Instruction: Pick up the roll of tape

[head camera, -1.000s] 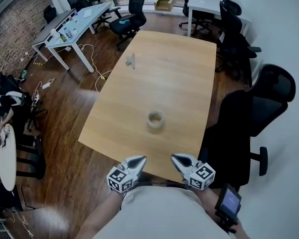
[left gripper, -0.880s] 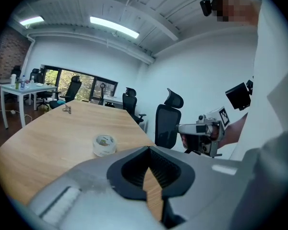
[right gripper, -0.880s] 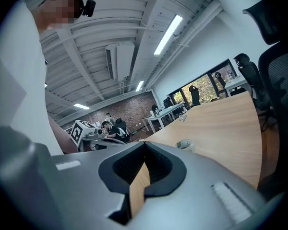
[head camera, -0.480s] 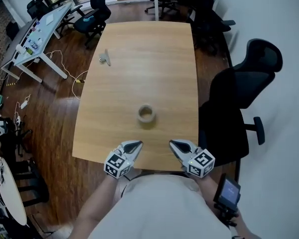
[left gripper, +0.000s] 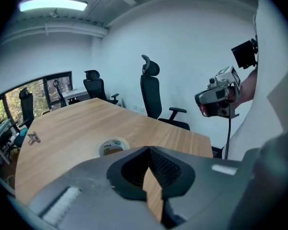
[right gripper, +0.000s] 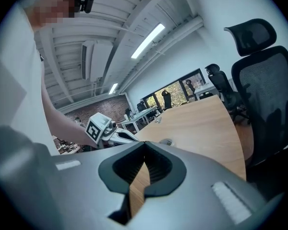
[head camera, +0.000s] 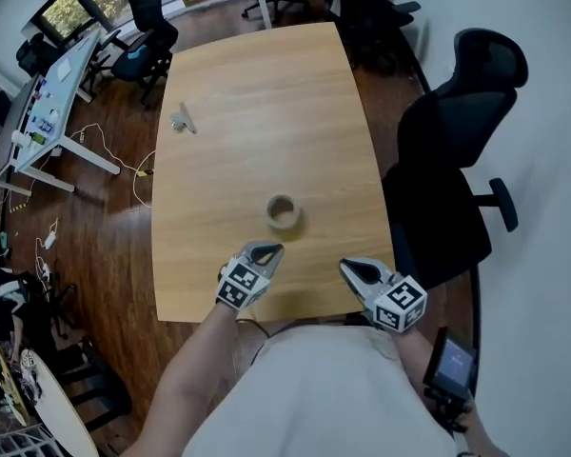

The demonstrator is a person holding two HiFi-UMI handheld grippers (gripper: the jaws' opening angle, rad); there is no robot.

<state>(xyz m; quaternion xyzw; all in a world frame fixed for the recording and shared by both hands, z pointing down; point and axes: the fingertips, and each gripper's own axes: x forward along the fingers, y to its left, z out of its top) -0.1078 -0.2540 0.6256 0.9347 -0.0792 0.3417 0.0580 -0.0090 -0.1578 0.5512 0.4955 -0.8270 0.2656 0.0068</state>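
The roll of tape (head camera: 283, 211), beige with a hollow core, lies flat on the wooden table (head camera: 257, 84), near its front half. My left gripper (head camera: 269, 249) is shut and empty, over the table's near edge, its tip a short way in front of the roll and pointing at it. In the left gripper view the roll of tape (left gripper: 113, 146) lies just beyond the shut left gripper (left gripper: 148, 149). My right gripper (head camera: 346, 267) is shut and empty, farther right near the table's front edge. From the right gripper (right gripper: 145, 143), the roll of tape (right gripper: 166, 141) peeks over the jaws.
A small metal clip (head camera: 181, 122) lies at the table's far left. A black office chair (head camera: 452, 160) stands close against the table's right side. More desks and chairs (head camera: 138, 41) stand beyond on the wooden floor. A handheld device (head camera: 451, 364) hangs by my right arm.
My left gripper has moved forward over the table's edge toward the roll and has rolled. The right gripper has barely shifted. The head view has swung, so the table sits differently in frame.
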